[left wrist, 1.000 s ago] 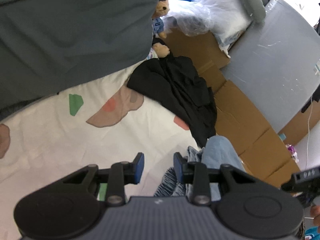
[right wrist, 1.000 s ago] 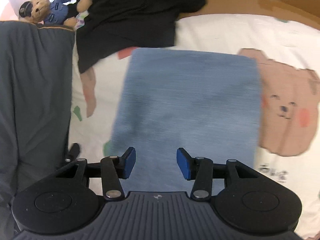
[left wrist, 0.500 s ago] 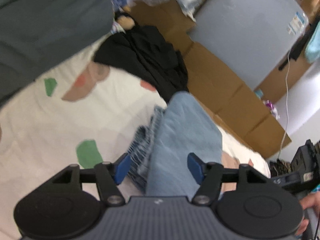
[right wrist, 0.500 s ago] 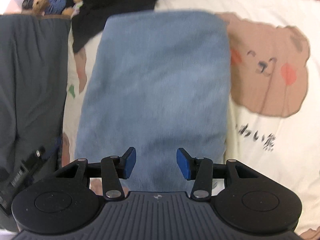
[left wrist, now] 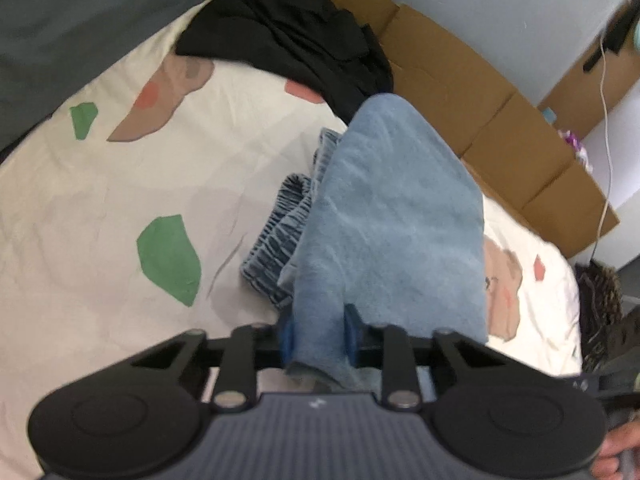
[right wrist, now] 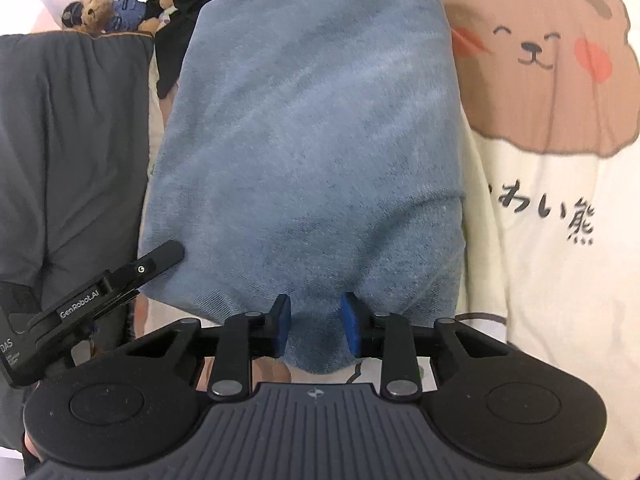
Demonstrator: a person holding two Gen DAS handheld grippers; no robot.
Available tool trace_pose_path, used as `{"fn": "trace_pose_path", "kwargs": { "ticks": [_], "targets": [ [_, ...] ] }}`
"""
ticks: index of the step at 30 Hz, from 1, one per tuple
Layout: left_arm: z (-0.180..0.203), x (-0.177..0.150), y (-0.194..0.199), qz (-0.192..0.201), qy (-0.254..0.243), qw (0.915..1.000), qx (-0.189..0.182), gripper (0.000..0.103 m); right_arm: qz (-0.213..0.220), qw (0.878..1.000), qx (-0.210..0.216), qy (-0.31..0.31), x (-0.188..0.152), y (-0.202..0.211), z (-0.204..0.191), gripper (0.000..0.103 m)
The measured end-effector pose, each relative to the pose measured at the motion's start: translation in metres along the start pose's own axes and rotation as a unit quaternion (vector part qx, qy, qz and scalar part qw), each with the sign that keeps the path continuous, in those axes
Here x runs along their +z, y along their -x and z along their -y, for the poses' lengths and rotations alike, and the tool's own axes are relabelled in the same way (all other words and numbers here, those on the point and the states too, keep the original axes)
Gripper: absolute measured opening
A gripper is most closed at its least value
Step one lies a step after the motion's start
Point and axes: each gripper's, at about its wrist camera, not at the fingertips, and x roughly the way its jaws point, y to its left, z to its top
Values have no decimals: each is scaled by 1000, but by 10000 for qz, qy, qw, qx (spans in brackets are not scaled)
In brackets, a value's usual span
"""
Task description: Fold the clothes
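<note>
The blue towel (right wrist: 312, 128) is laid lengthwise on the bed sheet (left wrist: 100, 208), which is printed with bears and coloured patches, and partly covers a pair of jeans (left wrist: 280, 236) whose gathered waistband shows at its left edge in the left wrist view. The jaws of the left gripper (left wrist: 318, 334) have just been closing and are now pinched on the near left corner of the towel, with cloth bunched between the blue pads. The jaws of the right gripper (right wrist: 316, 328) have likewise just been closing and are pressed onto the near hem further to the right, the fabric being drawn into a puckered fold between them. The towel is judged to be soft, light terry cloth with no stiffness: it will sag and drape wherever it is unsupported, and its nap should give the pads good friction, so slippage is unlikely provided a full fold of hem is caught. Hold is best taken at the two near corners, as at present, so that the edge is kept taut between the grippers when it is lifted and carried over to the far edge. A black garment (left wrist: 296, 44) and a teddy bear (right wrist: 104, 10) lie beyond the far end of the towel, and a dark grey cloth (right wrist: 60, 152) lies along its left side.
</note>
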Motion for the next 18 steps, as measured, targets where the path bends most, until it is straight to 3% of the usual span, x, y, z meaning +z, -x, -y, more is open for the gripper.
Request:
{"fn": "trace_pose_path", "kwargs": {
  "ticks": [7, 13, 18],
  "targets": [
    [-5, -1, -3, 24, 22, 9998, 178, 20, -331, 9982, 499, 24, -3, 4, 2, 31],
    [3, 4, 3, -36, -65, 9997, 220, 26, 463, 9974, 488, -250, 20, 47, 30, 30],
    [12, 28, 28, 367, -418, 9967, 587, 35, 694, 9956, 196, -601, 26, 50, 66, 31]
  ]
}}
